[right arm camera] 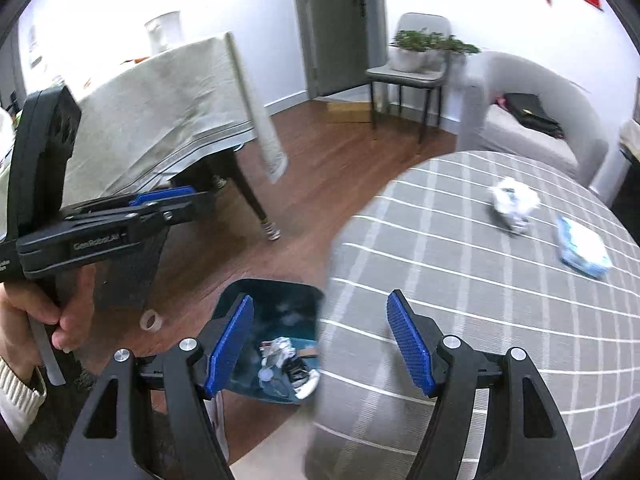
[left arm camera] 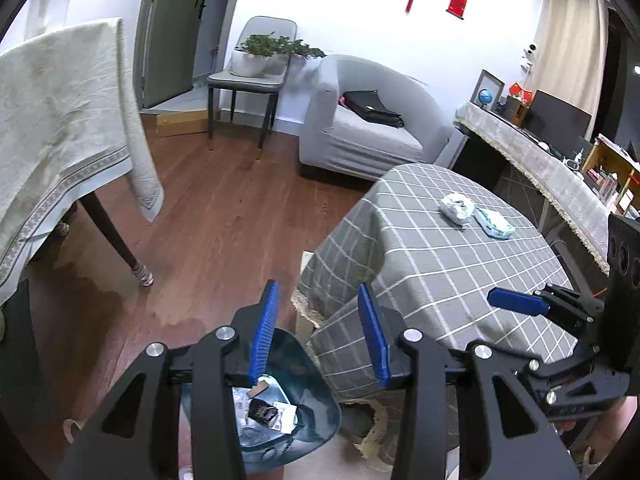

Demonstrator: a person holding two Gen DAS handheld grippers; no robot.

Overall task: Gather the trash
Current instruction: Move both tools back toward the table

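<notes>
Both grippers hang empty above the near edge of a round table (left arm camera: 440, 280) covered in a grey checked cloth, and each one's blue pads stand wide apart with nothing between them. In the left wrist view the left gripper (left arm camera: 324, 332) fills the bottom centre of the frame, directly over a teal trash bin (left arm camera: 316, 396) on the wooden floor that already holds scraps of paper and wrappers. The right gripper (right arm camera: 322, 342) straddles the line where bin (right arm camera: 276, 300) and tablecloth meet in its own view. The trash left to collect lies on the far side of the tabletop: a crumpled white paper wad (left arm camera: 457, 207) and, touching or just beside it on the right, a flat blue-and-white tissue packet (left arm camera: 494, 222). From the right wrist view the wad (right arm camera: 514, 204) sits in the upper right of the frame and the packet (right arm camera: 582, 250) at the right edge, its long axis running from upper left to lower right. Both pieces lie ahead and to the right of either tool, well apart from the pads. The right gripper appears the nearer and better placed, so the next reach likely falls to it, across the table towards the wad. That frame is blurred, so finer detail of the wad cannot be made out.
</notes>
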